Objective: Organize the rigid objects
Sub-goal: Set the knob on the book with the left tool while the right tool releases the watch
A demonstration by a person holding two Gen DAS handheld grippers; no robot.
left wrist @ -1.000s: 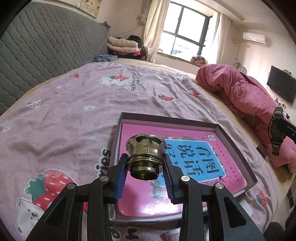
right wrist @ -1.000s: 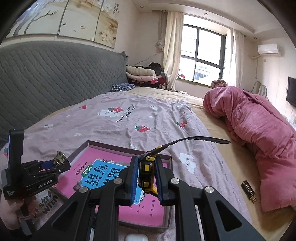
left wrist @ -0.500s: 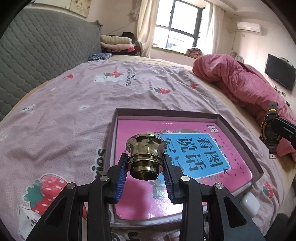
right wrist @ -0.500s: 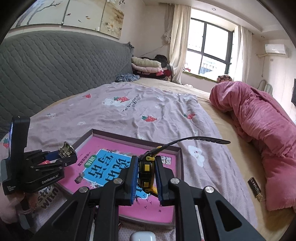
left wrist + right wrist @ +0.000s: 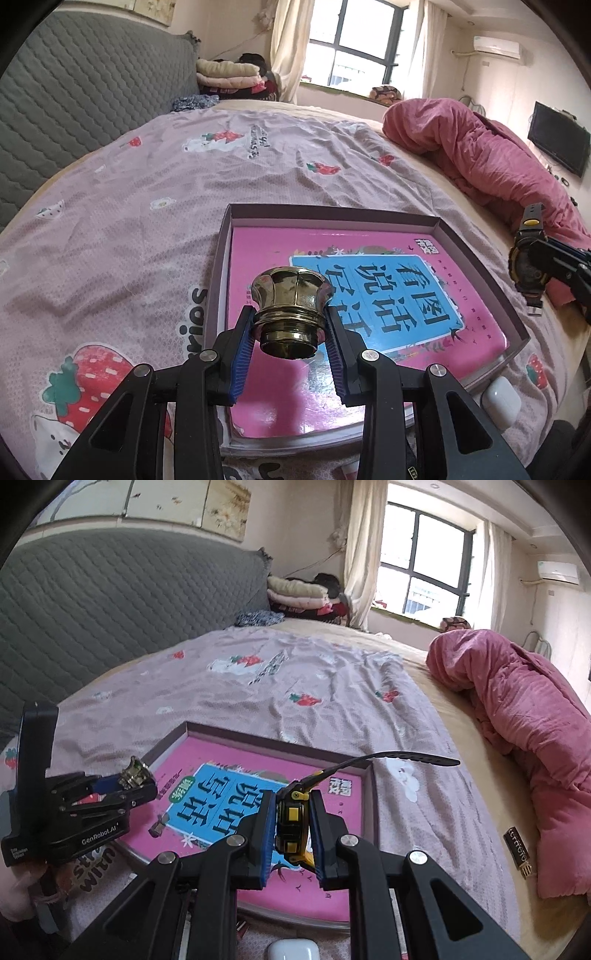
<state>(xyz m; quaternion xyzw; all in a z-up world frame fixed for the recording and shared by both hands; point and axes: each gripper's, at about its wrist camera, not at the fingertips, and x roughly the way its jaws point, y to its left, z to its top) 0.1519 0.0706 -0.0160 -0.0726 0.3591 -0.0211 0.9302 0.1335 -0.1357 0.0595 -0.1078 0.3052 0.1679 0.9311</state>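
My left gripper (image 5: 291, 332) is shut on a brass fluted cap (image 5: 291, 299), held above the near left part of a shallow purple box (image 5: 332, 214). Inside the box lies a pink book (image 5: 266, 384) with a blue title panel. My right gripper (image 5: 291, 834) is shut on a black and yellow wristwatch (image 5: 291, 819), its strap (image 5: 406, 758) sticking out forward over the box (image 5: 236, 734). In the left wrist view the wristwatch (image 5: 526, 266) hangs at the right, beyond the box's rim. The right wrist view shows the left gripper (image 5: 138, 788) with the cap (image 5: 133, 775) at the left.
The box rests on a pink strawberry-print sheet (image 5: 129, 221) on a bed. A white earbud case (image 5: 498, 402) lies by the box's near right corner. A rolled pink quilt (image 5: 524, 716) lies at the right, a small dark tube (image 5: 517, 851) beside it. A grey padded headboard (image 5: 110, 602) runs along the left.
Both grippers have come slightly closer to the box, which now sits larger and more central in each view. The cap and the watch stay gripped as before.
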